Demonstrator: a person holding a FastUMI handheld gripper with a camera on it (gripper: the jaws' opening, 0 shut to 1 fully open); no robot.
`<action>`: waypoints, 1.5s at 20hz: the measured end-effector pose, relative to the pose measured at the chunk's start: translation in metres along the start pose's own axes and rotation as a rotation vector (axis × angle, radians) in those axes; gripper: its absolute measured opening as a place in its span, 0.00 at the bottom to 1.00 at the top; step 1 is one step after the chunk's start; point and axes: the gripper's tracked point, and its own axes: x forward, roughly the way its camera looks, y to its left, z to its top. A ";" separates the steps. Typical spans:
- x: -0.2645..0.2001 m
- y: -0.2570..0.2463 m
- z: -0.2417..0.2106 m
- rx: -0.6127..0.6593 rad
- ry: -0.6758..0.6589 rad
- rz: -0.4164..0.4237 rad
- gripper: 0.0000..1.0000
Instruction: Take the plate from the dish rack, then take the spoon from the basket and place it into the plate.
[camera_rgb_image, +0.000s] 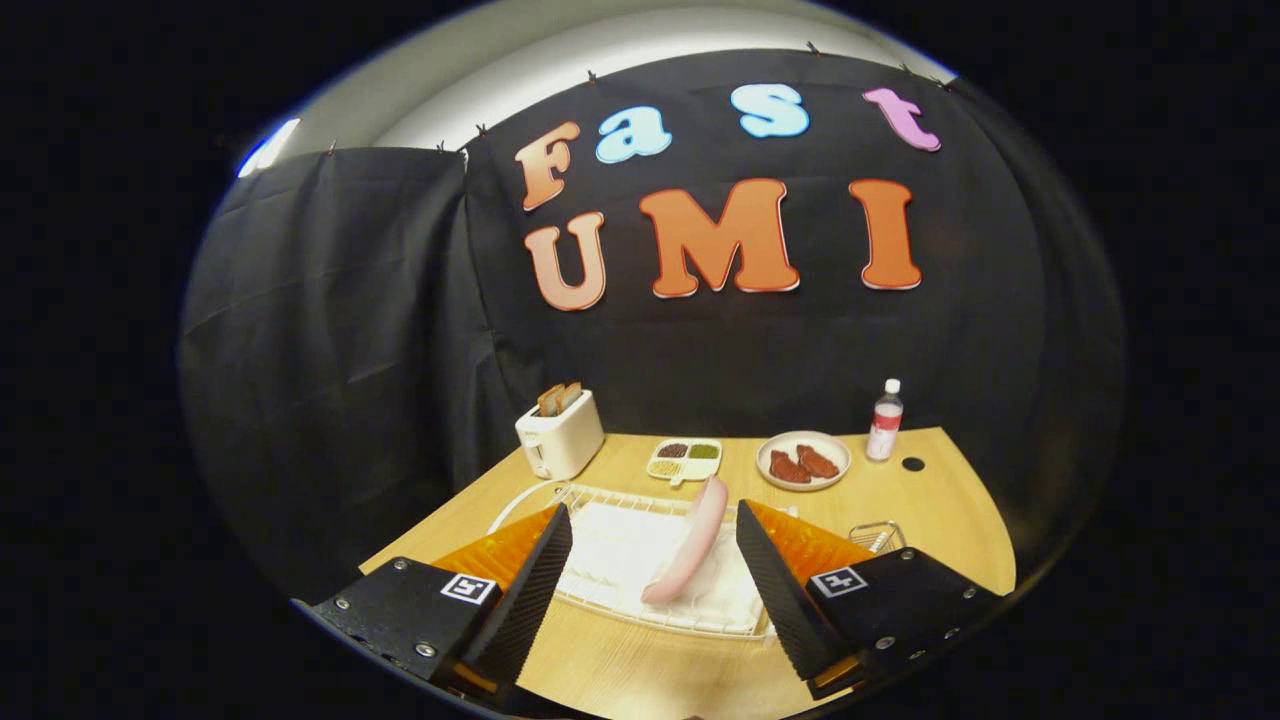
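A wooden table (930, 520) stands in front of a black cloth wall, and on it lies a white wire dish rack (640, 545) with a pink plate (690, 540) standing on edge in its slots. The gripper (655, 580) hovers over the near side of the rack with its fingers spread wide and holding nothing; the plate sits between them, a little nearer the right finger. A small wire basket (878, 537) peeks out just beyond the right finger, and whether a spoon lies in it is too hidden to tell. Farther back are a toaster (560, 433), a divided tray (685, 460), a dish of meat (803, 460) and a bottle (885, 420). The plate is thin and upright, so closing off-centre would likely push it sideways or tip it flat in the rack instead of pinching it. A finger that comes in too low may snag the rack's wires and drag the whole rack along. Lifting at a slant could catch the rim in its slot.
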 end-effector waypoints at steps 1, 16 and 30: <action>0.004 0.003 -0.002 -0.001 0.023 0.006 0.98; 0.091 -0.024 -0.061 0.028 0.429 -0.114 0.89; 0.155 -0.044 -0.108 0.085 0.612 -0.234 0.68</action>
